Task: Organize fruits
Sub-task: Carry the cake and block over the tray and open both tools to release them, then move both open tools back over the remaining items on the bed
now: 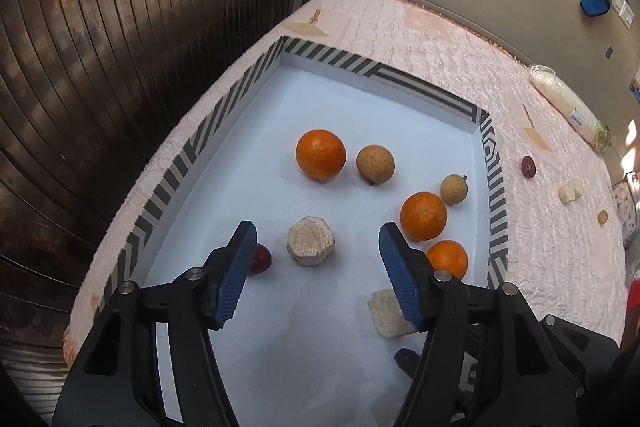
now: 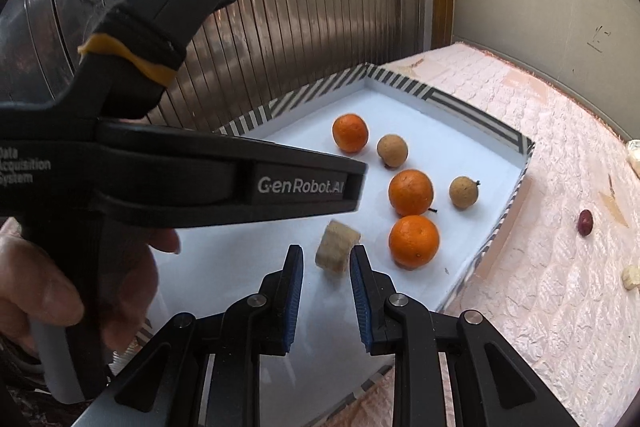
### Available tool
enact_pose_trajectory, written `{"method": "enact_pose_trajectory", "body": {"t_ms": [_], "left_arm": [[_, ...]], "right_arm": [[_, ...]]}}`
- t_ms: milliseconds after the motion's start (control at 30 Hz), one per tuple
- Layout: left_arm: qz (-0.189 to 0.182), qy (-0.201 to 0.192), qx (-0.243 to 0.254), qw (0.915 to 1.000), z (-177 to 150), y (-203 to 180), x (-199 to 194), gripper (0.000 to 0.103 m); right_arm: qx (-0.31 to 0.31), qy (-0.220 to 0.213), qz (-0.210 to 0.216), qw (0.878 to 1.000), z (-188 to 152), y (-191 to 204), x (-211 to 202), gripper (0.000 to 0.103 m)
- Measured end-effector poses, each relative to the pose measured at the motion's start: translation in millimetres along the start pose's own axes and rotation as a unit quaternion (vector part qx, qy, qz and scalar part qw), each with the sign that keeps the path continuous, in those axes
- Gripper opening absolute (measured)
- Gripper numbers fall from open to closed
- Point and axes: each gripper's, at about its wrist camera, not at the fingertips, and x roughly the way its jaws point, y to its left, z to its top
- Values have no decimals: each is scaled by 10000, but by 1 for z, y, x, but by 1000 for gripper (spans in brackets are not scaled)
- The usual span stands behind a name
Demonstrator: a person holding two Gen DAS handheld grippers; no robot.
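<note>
A white tray (image 1: 224,103) with a striped rim holds three oranges (image 1: 321,155), two round brown fruits (image 1: 375,165), two beige chunks (image 1: 309,242) and a small dark red fruit (image 1: 260,258), half hidden by my left finger. My left gripper (image 1: 318,229) hangs open over the tray; the near chunk shows between its blue pads, untouched. In the right wrist view my right gripper (image 2: 326,251) is shut with nothing in it, low over the tray's (image 2: 472,111) near side. A beige chunk (image 2: 338,247) lies just past its tips, an orange (image 2: 414,241) to the right.
The tray rests on a pink quilted cover (image 1: 440,39). On the cover to the right lie a red fruit (image 1: 528,167), a pale chunk (image 1: 571,191), a small yellowish fruit (image 1: 603,216) and a plastic bag (image 1: 568,103). A hand (image 2: 80,287) holds the left gripper's body (image 2: 180,183) at left.
</note>
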Motion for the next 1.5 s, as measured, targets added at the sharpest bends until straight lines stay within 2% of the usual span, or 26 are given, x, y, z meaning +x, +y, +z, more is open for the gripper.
{"method": "enact_pose_trajectory", "body": {"t_ms": [200, 400, 633, 867, 1000, 1133, 1500], "left_arm": [[-40, -116, 97, 9999, 5, -14, -11, 64], [-276, -59, 399, 9988, 8, -49, -15, 64], [-721, 216, 733, 9945, 12, -102, -10, 64], [-754, 335, 1173, 9897, 20, -159, 4, 64], [-749, 512, 1334, 9869, 28, -190, 24, 64], [-859, 702, 1177, 9868, 44, -211, 48, 64], [-832, 938, 1159, 9853, 65, -241, 97, 64]], "right_arm": [[170, -121, -137, 9997, -7, -14, -18, 23], [476, -213, -540, 9972, -19, -51, -42, 25], [1048, -241, -1192, 9870, -42, -120, -72, 31], [1680, -160, -1740, 9702, -68, -201, -100, 33], [1920, -159, -1827, 9641, -76, -232, -108, 34], [1940, -135, -1833, 9636, -80, -244, -112, 34], [1886, -135, -1779, 9657, -75, -264, -101, 34]]}}
